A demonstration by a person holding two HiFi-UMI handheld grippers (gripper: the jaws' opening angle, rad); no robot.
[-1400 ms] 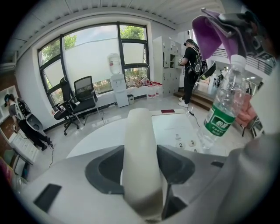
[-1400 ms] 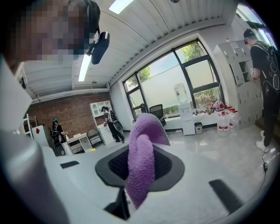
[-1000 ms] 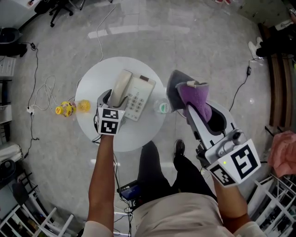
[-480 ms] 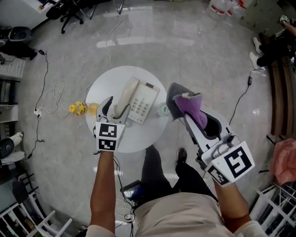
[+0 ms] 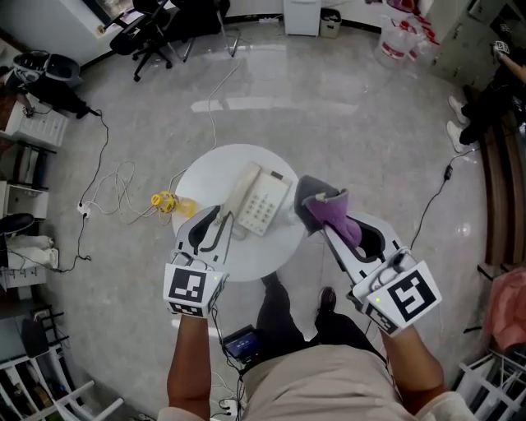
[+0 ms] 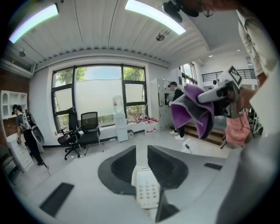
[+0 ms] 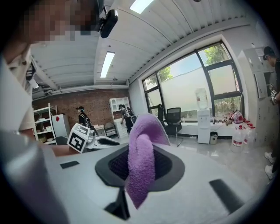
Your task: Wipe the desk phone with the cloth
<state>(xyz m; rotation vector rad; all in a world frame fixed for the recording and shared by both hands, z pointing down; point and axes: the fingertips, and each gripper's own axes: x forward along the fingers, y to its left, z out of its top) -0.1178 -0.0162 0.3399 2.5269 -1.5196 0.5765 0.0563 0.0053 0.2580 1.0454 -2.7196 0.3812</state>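
A white desk phone (image 5: 263, 200) lies on the small round white table (image 5: 205, 177), its handset (image 5: 239, 192) on the left side. My left gripper (image 5: 217, 220) hovers at the table's near edge, just short of the handset. Its jaws are closing to a narrow gap, with nothing pressed between them. In the left gripper view, the phone's keypad (image 6: 146, 191) shows through that gap of my left gripper (image 6: 141, 152). My right gripper (image 5: 317, 200) is shut on a purple-and-grey cloth (image 5: 332, 210), held up right of the phone. The cloth (image 7: 141, 162) drapes over its jaws.
The table stands on a grey floor with loose white cables (image 5: 115, 185) and a yellow object (image 5: 163, 200) to its left. Black office chairs (image 5: 164, 16) stand at the far end. The person's legs and a dark device (image 5: 243, 345) are below the table's near edge.
My left gripper has drawn back from around the handset toward the table's near edge, and its jaws have narrowed. The view has risen, so the table looks smaller. The cloth stays gripped.
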